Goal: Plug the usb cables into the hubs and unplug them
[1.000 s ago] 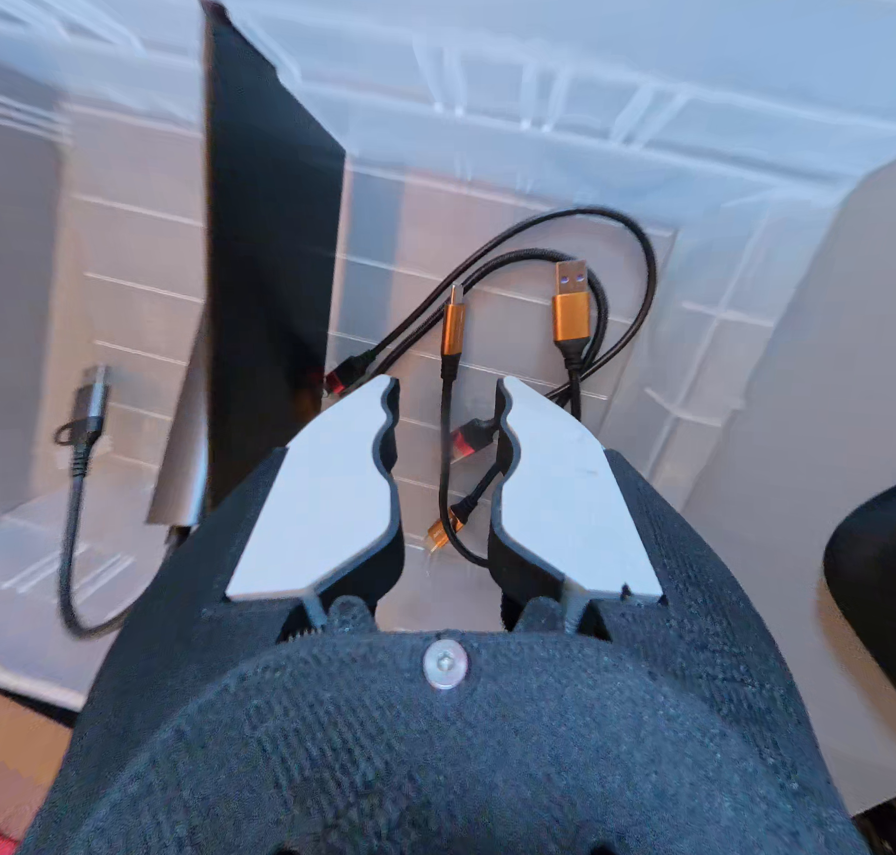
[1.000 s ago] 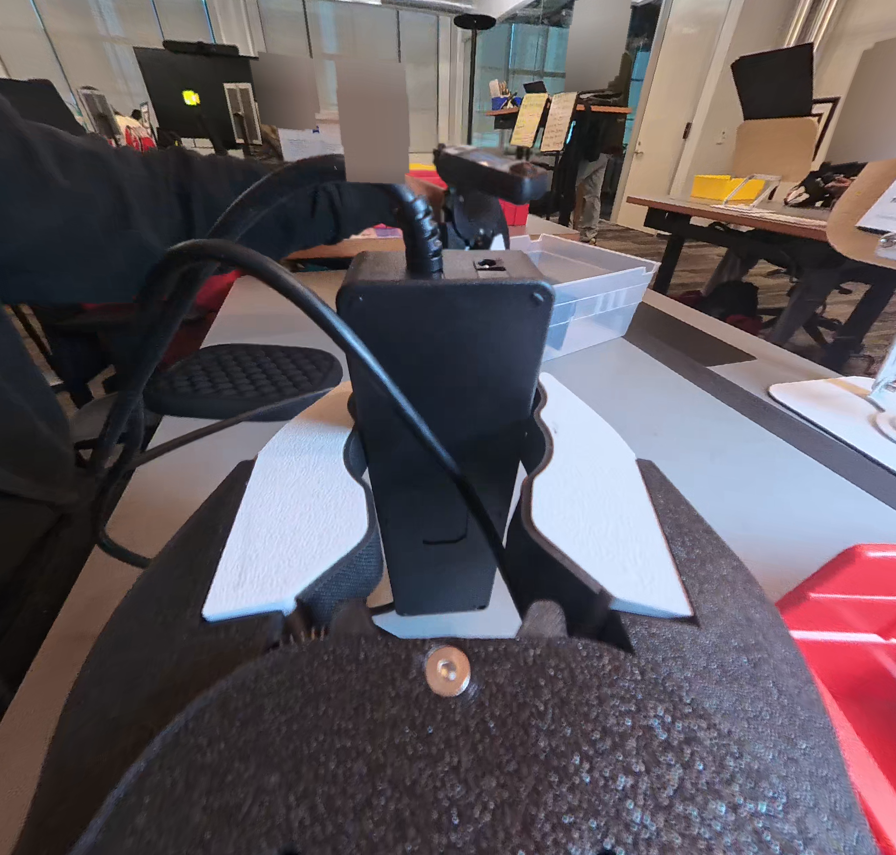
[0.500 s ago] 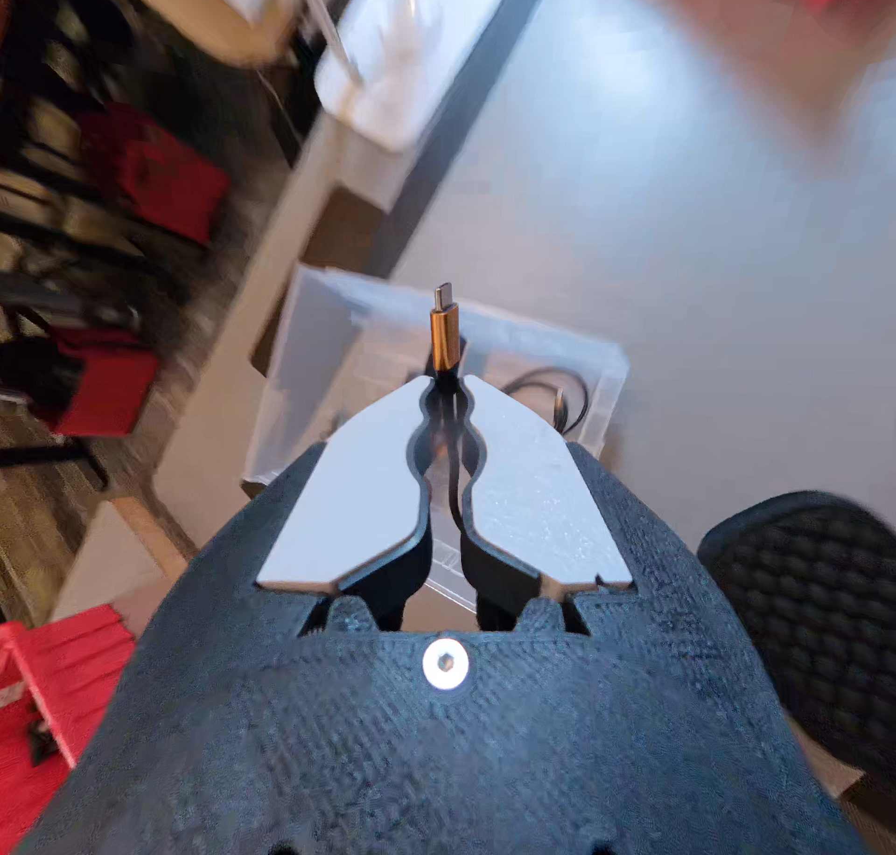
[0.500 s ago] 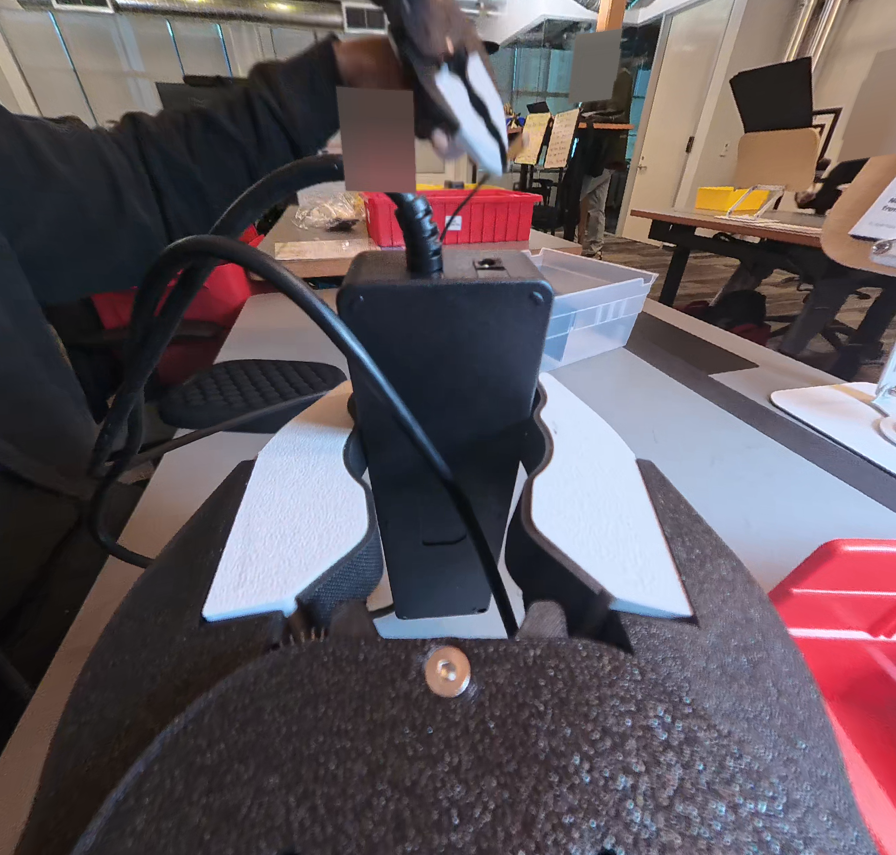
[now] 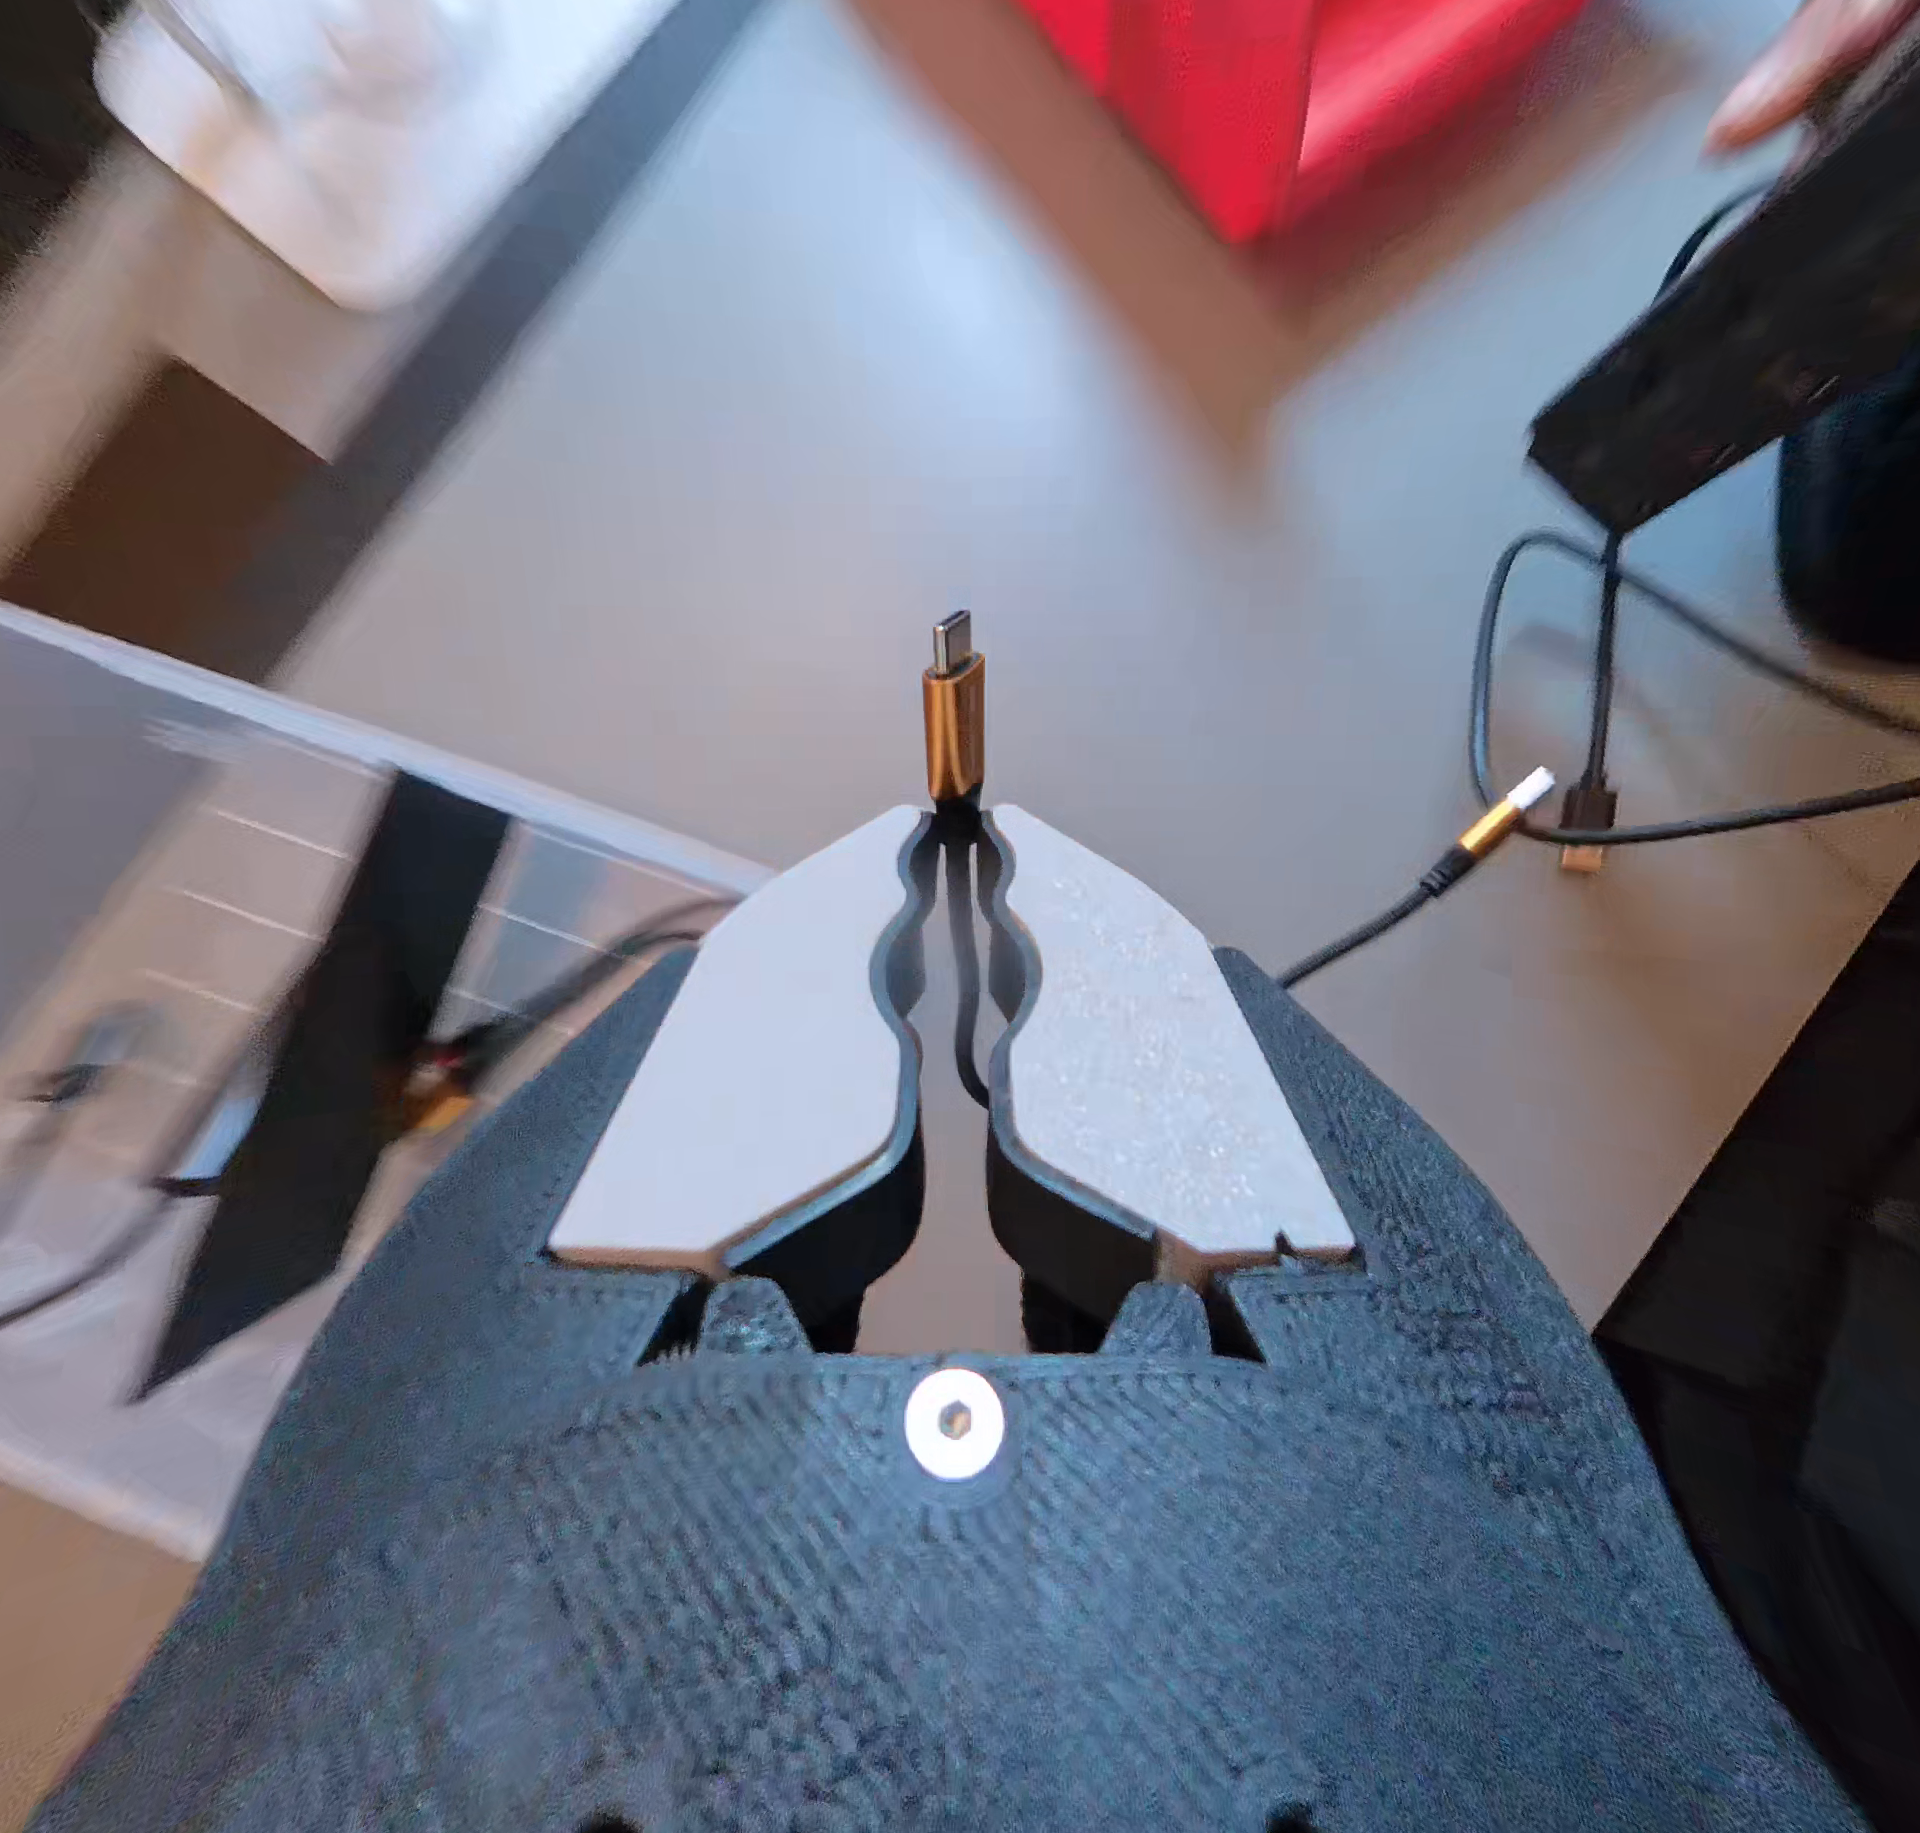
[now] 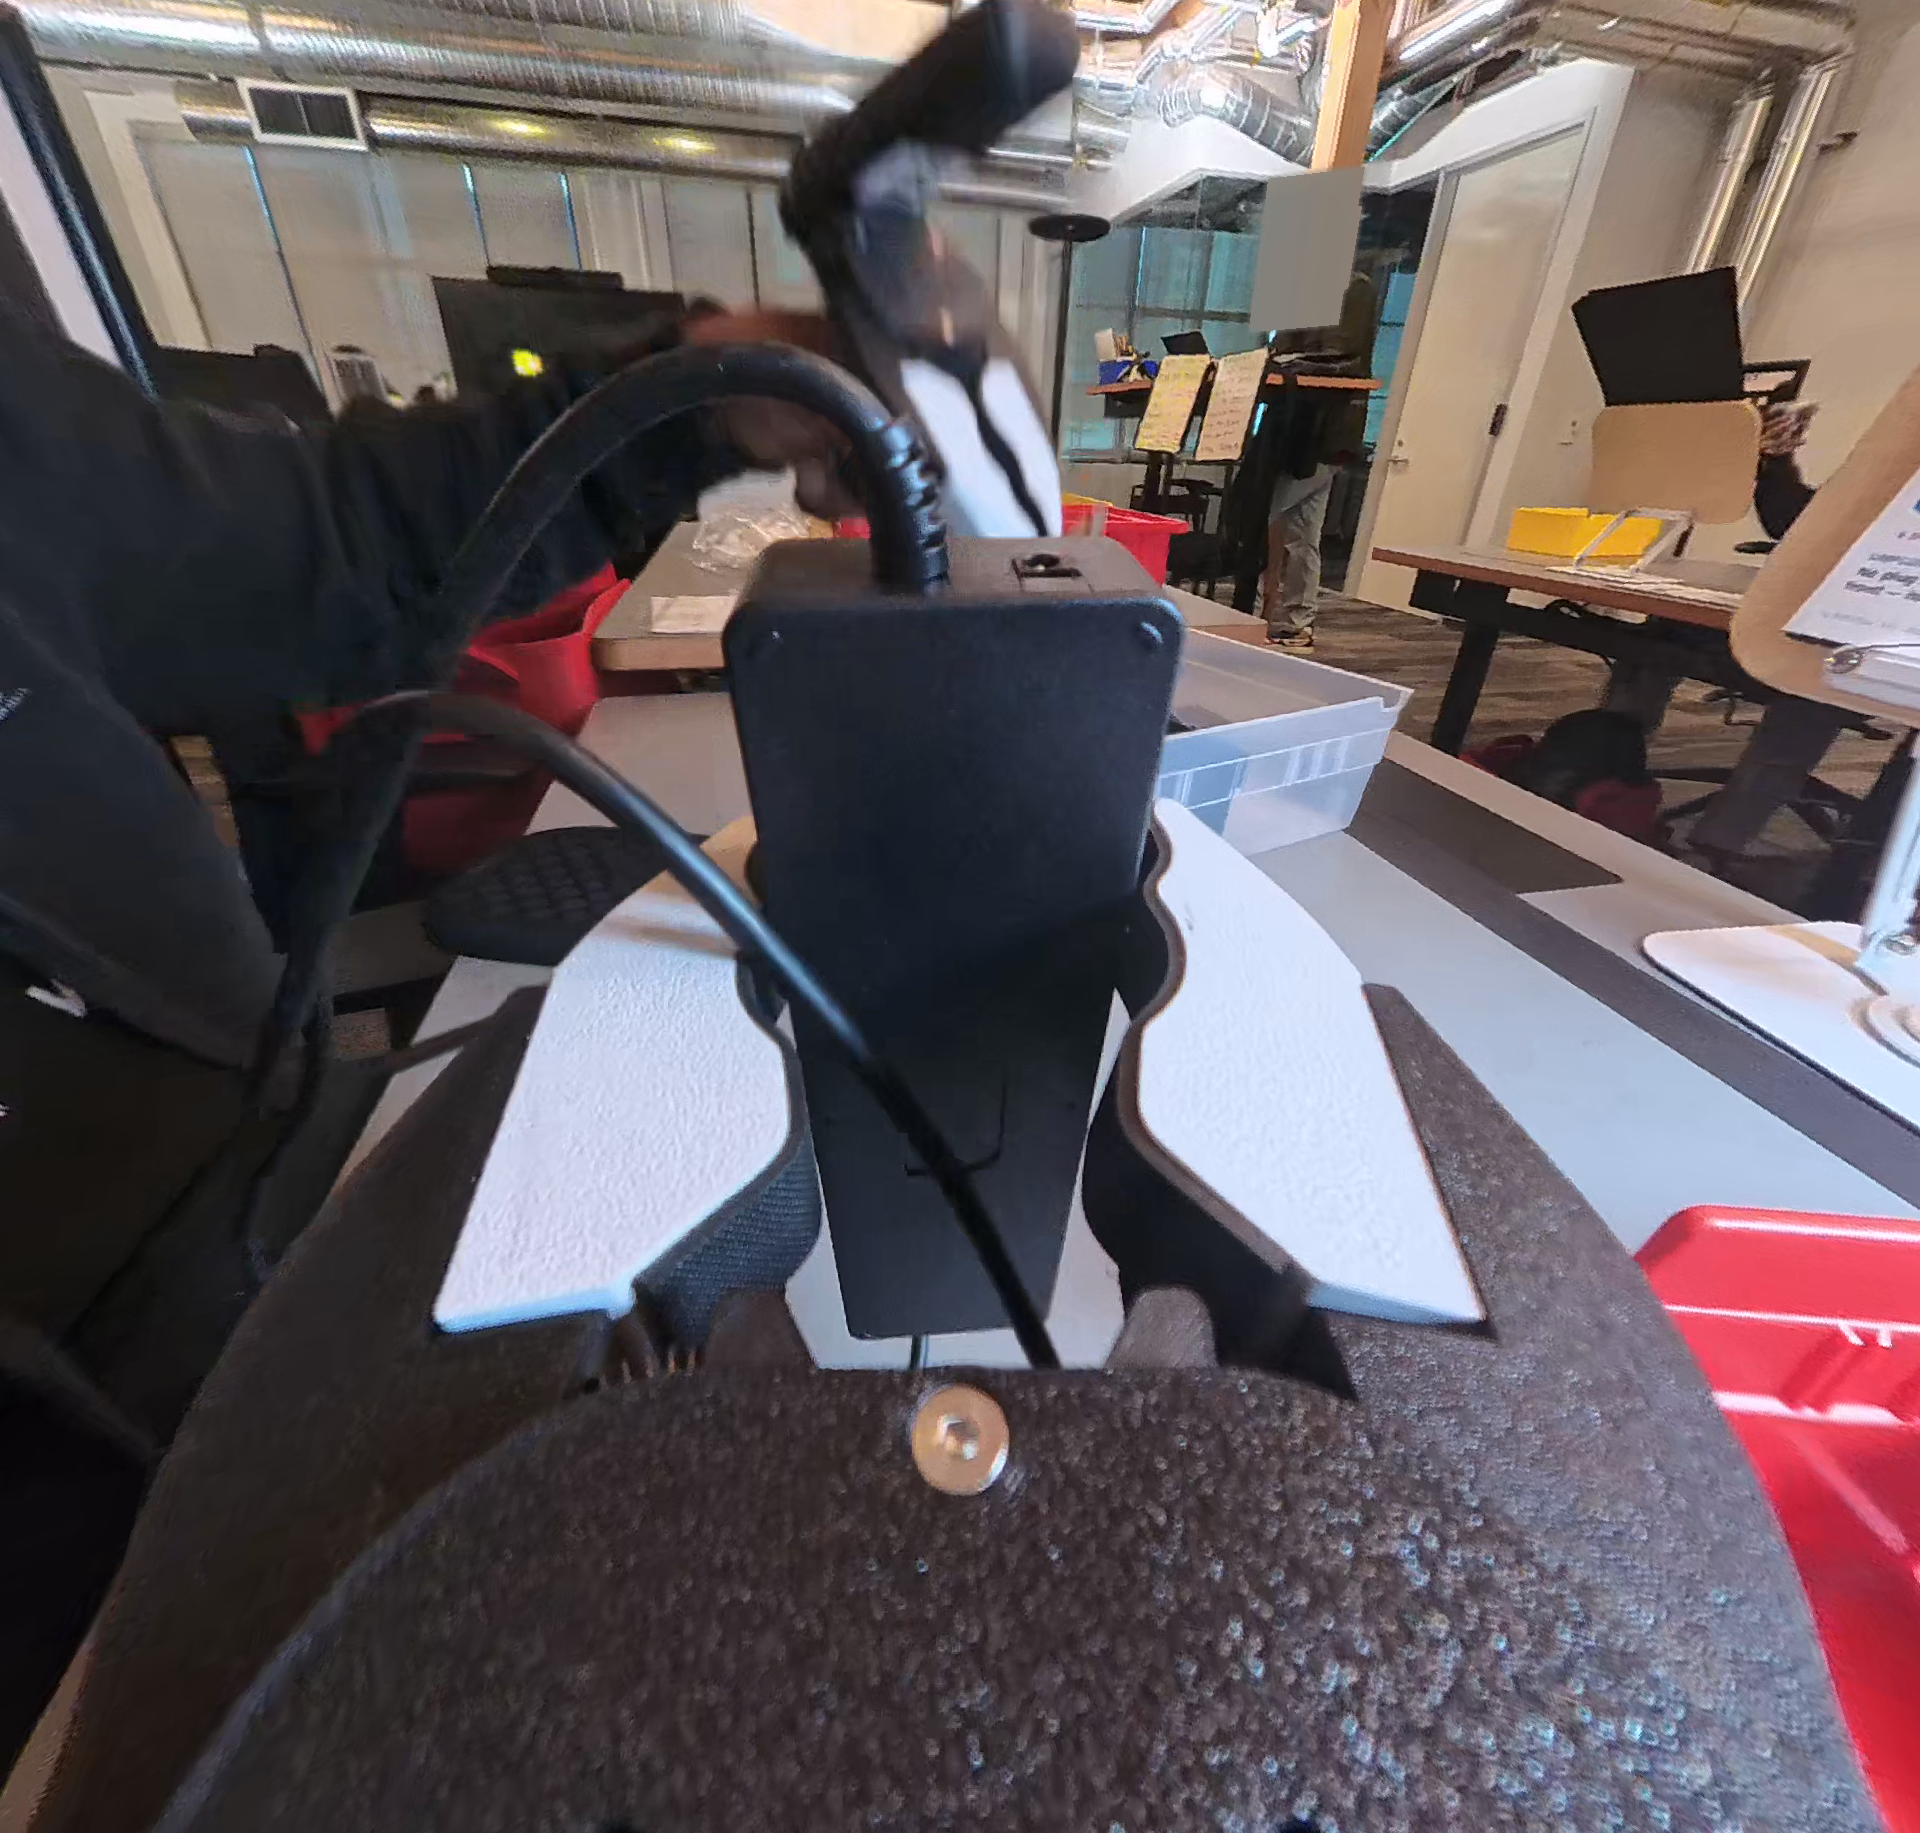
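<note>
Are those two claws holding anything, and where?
Left gripper pinches a black cable just behind its copper-coloured plug. Right gripper clamps a black box-shaped hub by its sides.

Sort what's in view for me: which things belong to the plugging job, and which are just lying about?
In the job:
- USB-C plug, held in the left gripper
- hub, held in the right gripper
- cable's other plug, loose on the table
- clear bin with more cables

Lying about:
- red bin
- white base
</note>
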Motion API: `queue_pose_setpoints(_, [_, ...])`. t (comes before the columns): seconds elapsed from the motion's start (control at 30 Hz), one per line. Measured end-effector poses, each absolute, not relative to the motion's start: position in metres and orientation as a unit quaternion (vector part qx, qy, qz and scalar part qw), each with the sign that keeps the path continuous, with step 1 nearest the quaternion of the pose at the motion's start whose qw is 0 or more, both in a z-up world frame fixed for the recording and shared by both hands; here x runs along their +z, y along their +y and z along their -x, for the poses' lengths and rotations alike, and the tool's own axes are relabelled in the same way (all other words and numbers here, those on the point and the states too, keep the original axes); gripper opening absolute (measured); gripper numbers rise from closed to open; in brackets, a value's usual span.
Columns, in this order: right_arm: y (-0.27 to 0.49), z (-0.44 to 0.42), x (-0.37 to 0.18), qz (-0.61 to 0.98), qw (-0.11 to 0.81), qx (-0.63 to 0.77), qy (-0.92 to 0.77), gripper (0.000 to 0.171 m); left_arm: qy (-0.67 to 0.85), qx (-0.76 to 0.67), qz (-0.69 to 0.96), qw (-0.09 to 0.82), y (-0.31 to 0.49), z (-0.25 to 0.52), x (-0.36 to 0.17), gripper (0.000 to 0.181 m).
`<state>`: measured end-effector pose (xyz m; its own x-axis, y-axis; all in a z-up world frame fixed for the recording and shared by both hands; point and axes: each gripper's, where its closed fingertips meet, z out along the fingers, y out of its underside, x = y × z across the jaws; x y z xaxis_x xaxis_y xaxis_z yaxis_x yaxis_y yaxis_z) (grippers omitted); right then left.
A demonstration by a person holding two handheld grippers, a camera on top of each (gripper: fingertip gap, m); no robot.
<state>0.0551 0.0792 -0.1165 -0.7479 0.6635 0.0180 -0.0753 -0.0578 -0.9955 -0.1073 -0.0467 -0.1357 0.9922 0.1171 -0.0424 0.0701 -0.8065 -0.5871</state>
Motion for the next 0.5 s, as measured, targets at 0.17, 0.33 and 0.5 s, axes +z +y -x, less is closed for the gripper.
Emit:
queue_pose_setpoints(0.17, [0.084,-0.053,-0.121,0.238,0.255,0.692,-0.632,0.063,-0.057,0.005,0.965,0.257,-0.067,0.107,-0.213,0.019])
queue_pose_setpoints(0.33, [0.089,-0.053,-0.118,0.239,0.259,0.695,-0.627,0.063,0.062,0.020,0.955,0.288,-0.062,0.070,-0.211,0.026])
queue_pose_setpoints(0.5, [0.099,-0.052,-0.113,0.249,0.278,0.698,-0.612,0.063,0.168,0.037,0.946,0.273,-0.037,0.013,-0.258,0.029])
